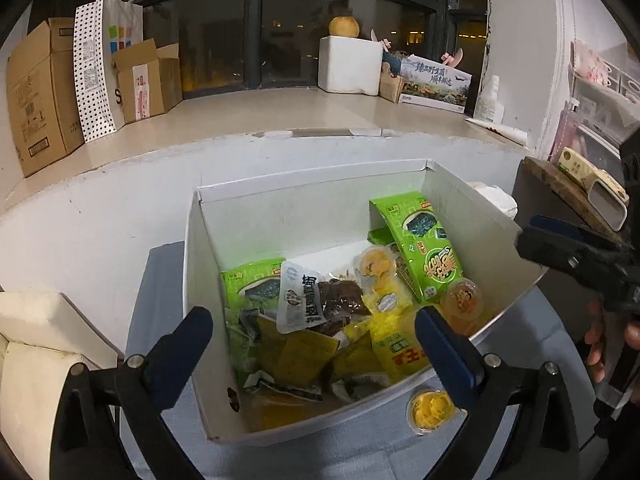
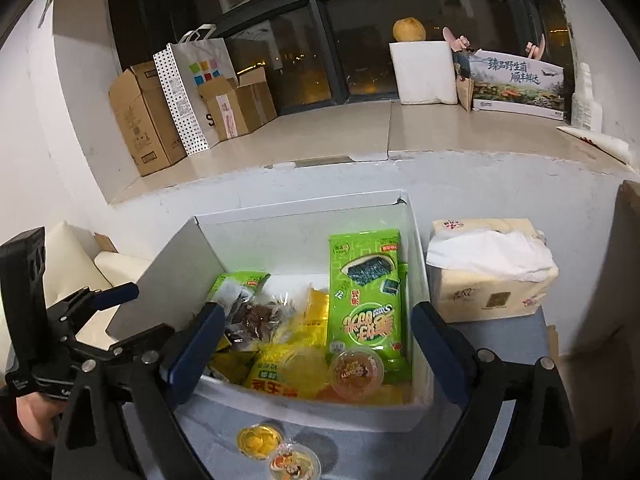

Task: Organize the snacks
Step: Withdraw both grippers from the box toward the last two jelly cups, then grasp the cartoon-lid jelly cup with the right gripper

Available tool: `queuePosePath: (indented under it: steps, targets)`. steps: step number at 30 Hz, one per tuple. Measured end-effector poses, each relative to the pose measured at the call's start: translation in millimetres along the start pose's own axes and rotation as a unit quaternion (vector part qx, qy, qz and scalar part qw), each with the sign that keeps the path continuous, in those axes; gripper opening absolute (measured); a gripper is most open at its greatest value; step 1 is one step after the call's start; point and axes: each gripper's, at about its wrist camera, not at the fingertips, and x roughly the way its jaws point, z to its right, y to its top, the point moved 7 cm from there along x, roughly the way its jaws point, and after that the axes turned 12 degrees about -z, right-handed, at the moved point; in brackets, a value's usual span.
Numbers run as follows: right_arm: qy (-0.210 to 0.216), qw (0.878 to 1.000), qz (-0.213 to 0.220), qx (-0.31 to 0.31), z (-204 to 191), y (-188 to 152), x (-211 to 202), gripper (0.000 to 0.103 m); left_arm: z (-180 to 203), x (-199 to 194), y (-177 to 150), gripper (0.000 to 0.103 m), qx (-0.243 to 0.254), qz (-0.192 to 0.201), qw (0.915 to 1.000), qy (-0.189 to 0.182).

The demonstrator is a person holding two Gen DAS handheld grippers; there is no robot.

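Note:
A white cardboard box (image 1: 208, 280) (image 2: 420, 248) stands on a grey-blue table and holds several snacks: green seaweed packs (image 1: 424, 248) (image 2: 366, 300), a clear bag of dark dried fruit (image 1: 320, 300) (image 2: 256, 316), yellow packets (image 1: 396, 344) (image 2: 288, 372) and jelly cups (image 1: 464, 296) (image 2: 356, 368). A yellow jelly cup (image 1: 432, 410) (image 2: 258, 442) sits on the table in front of the box; a second cup (image 2: 294, 466) lies beside it. My left gripper (image 1: 314, 344) is open and empty over the box's near side. My right gripper (image 2: 316, 348) is open and empty above the box's front edge.
A tissue pack (image 2: 488, 268) stands right of the box. A cream cushion (image 1: 44, 344) lies to the left. A windowsill behind holds cardboard boxes (image 1: 40, 92), a dotted paper bag (image 1: 104, 60), a white foam box (image 1: 352, 64) and a spray bottle (image 2: 586, 100). A dark shelf (image 1: 560, 192) is at right.

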Motion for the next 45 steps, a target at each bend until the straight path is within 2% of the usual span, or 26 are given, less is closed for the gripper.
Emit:
queuePosePath:
  steps: [3,9,12,18,24,29,36,41,43,44,45]
  targets:
    - [-0.007,1.000,0.015,-0.004,-1.3,-6.8,-16.8,0.103,1.2,-9.2,-0.7,0.103,-0.005,0.008,1.0000,-0.003]
    - [0.015,0.999,0.032,-0.006,-6.6,-30.0,-60.7,0.103,10.9,-45.8,-15.4,0.103,0.003,0.031,0.9995,-0.008]
    - [0.026,0.999,0.034,-0.005,-13.2,-51.7,-74.4,0.103,17.7,-74.1,-34.6,0.103,-0.007,0.052,0.9985,-0.017]
    - [0.022,1.000,-0.008,-0.017,-32.1,-123.1,-69.4,0.103,29.9,-99.5,-98.0,0.103,-0.022,0.049,0.9981,-0.029]
    - [0.004,0.998,-0.053,-0.033,-40.6,-161.5,-42.1,0.103,38.3,-107.9,-148.6,0.103,-0.035,0.029,0.9985,-0.031]
    - [0.003,0.997,-0.073,-0.028,-39.8,-163.3,-18.5,0.103,36.2,-113.9,-172.1,0.103,-0.044,0.022,0.9983,-0.031]
    - [-0.033,0.994,-0.101,-0.037,-35.8,-144.9,24.1,0.103,28.1,-116.5,-186.0,0.103,-0.058,0.017,0.9975,-0.035]
    - [-0.030,0.993,-0.113,-0.027,-29.4,-130.3,47.7,0.103,22.5,-109.8,-195.6,0.103,-0.063,0.007,0.9973,-0.038]
    - [-0.042,0.992,-0.117,-0.033,-27.9,-127.0,54.8,0.087,19.4,-105.8,-197.1,0.103,-0.068,0.003,0.9971,-0.036]
    - [-0.050,0.990,-0.126,-0.033,-26.6,-127.0,59.2,0.061,18.4,-103.2,-197.8,0.103,-0.070,0.000,0.9969,-0.037]
    - [-0.050,0.989,-0.138,-0.034,-26.3,-127.9,63.9,0.046,17.9,-101.1,-198.3,0.103,-0.071,-0.002,0.9967,-0.039]
